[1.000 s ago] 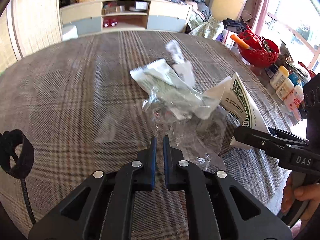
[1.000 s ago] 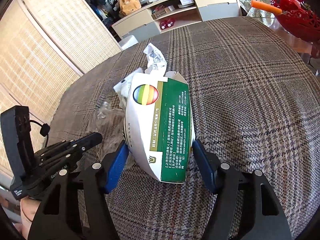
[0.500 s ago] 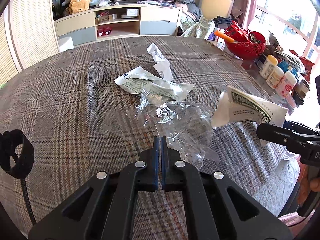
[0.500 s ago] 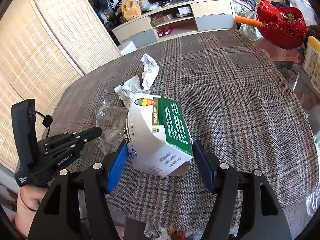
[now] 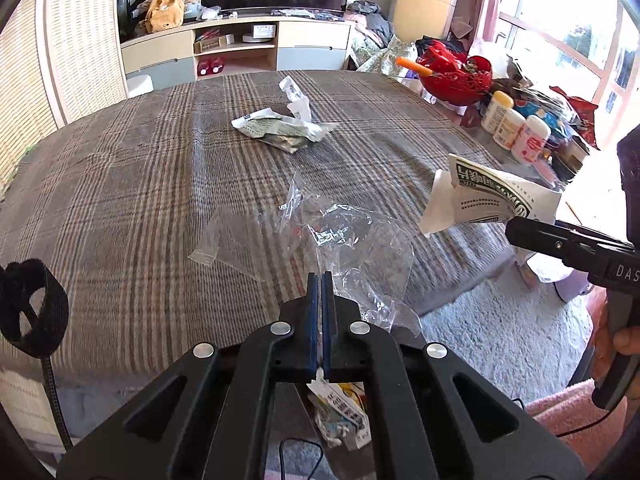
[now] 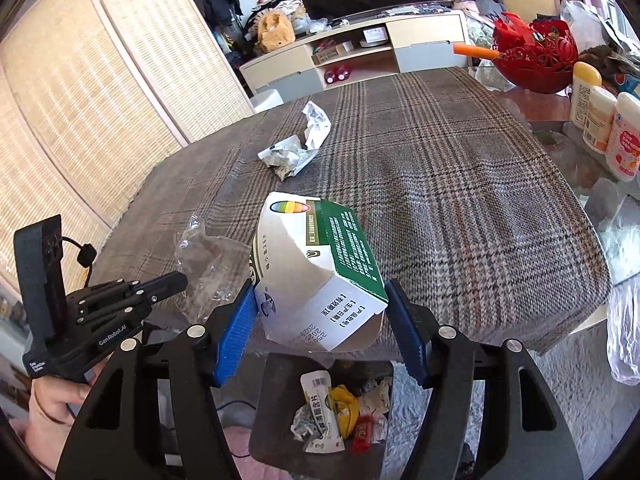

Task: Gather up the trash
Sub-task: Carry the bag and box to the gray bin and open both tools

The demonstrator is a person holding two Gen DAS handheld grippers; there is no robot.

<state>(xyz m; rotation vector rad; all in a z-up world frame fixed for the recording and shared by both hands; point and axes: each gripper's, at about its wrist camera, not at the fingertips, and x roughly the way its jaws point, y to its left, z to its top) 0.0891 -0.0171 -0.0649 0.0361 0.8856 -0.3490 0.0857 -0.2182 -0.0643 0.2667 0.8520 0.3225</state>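
Both loads are at the desk [image 6: 460,200] edge, mid-carry: right tool [image 6: 320,320] clamped on the box [image 6: 316,276] right above the bin [image 6: 280,400], left tool [image 5: 320,284] pinching the plastic wrap [image 5: 352,248]. Next is probably just letting go over the bin.

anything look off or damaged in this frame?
The white-and-green cardboard box in the right claw is crushed and tilted, one end flap hanging open above the trash bin. Crumpled white wrappers lie on the plaid tablecloth. The left claw pinches crinkled clear plastic film.
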